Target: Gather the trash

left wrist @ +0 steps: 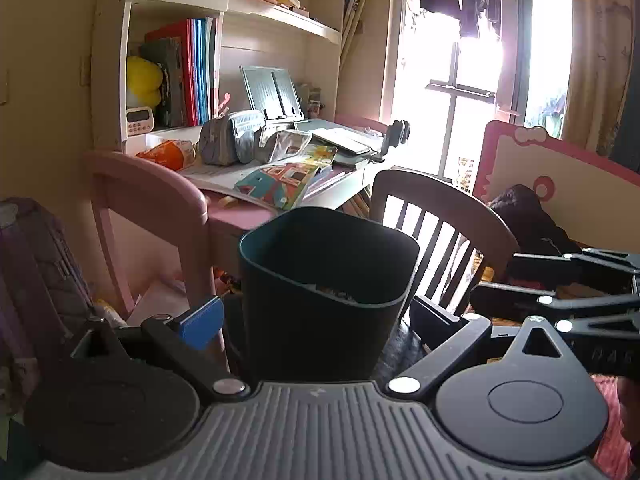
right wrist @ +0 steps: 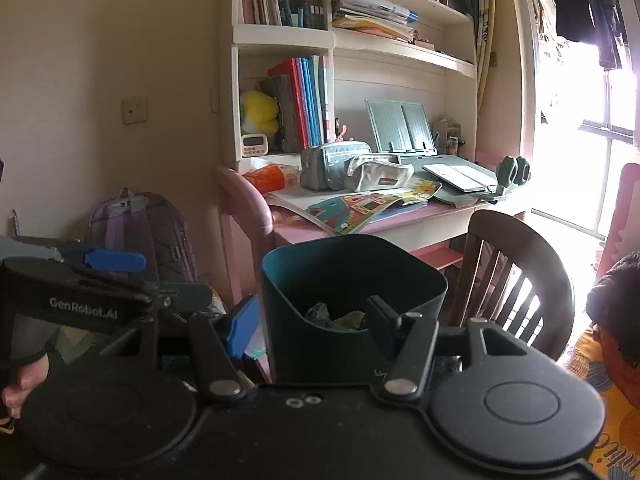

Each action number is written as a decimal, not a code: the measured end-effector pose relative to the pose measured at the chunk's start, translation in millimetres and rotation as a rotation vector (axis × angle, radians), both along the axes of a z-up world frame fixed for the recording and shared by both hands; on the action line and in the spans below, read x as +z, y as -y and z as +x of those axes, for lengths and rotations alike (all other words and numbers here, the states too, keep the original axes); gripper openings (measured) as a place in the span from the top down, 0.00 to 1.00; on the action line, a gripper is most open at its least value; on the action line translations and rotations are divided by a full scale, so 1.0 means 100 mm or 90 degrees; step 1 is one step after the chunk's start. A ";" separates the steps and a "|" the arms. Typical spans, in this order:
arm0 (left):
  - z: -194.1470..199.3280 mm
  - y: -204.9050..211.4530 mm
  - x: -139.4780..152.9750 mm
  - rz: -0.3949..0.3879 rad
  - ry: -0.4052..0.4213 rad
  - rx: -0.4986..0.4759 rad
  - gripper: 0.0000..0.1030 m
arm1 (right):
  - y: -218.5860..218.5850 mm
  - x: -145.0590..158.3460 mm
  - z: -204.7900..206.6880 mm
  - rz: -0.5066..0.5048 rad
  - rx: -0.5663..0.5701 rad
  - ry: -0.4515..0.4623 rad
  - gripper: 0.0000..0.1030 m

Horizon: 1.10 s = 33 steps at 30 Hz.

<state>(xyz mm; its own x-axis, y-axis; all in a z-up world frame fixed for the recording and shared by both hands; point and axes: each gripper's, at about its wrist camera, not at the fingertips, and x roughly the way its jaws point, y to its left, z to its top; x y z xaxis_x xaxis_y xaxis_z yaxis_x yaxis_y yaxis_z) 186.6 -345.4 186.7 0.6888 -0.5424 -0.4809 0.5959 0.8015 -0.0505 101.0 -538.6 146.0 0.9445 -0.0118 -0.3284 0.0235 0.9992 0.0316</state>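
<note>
The dark green bin (left wrist: 320,292) fills the middle of the left wrist view, standing upright between the two fingers of the left gripper (left wrist: 320,316); the blue-padded finger (left wrist: 202,322) sits at nine o'clock of the bin and the black finger (left wrist: 436,316) at three o'clock, both spread wide, and whether either touches the bin wall cannot be told; crumpled trash (left wrist: 336,292) shows just above the near rim inside the bin. In the right wrist view the same bin (right wrist: 352,280) stands at twelve o'clock of the right gripper (right wrist: 316,320), whose fingers are also held wide; its blue pad (right wrist: 242,324) lies just beside the bin's left wall and its black finger (right wrist: 386,322) overlaps the near rim at about four o'clock of the opening; the trash (right wrist: 336,318) lies low inside, greyish and crumpled. The left gripper (right wrist: 116,276) appears at nine o'clock of that view, and a hand (right wrist: 24,384) shows at eight o'clock. Behind the bin, at twelve o'clock, a pink desk (right wrist: 400,220) carries a colourful book (right wrist: 360,204), pencil cases (right wrist: 336,164) and an orange packet (right wrist: 272,176); a shelf unit (right wrist: 352,40) with books rises above it; a dark wooden chair (right wrist: 516,280) stands at two o'clock of the bin, and a purple backpack (right wrist: 140,232) rests against the wall at ten o'clock.
</note>
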 end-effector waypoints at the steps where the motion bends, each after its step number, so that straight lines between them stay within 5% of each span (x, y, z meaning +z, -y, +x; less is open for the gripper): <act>1: -0.03 -0.03 0.00 0.000 -0.001 0.001 0.03 | -0.02 0.00 -0.03 -0.001 0.002 -0.001 0.44; 33: -0.48 -0.26 0.25 -0.005 0.048 -0.023 0.03 | -0.29 0.16 -0.36 -0.021 0.007 0.008 0.42</act>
<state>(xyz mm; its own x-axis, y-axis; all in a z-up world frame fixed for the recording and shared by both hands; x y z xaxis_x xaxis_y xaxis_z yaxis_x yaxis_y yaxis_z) 138.7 -319.2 211.4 0.7024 -0.5712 -0.4247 0.6271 0.7788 -0.0103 65.4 -509.3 162.3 0.9486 -0.0117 -0.3162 0.0118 0.9999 -0.0016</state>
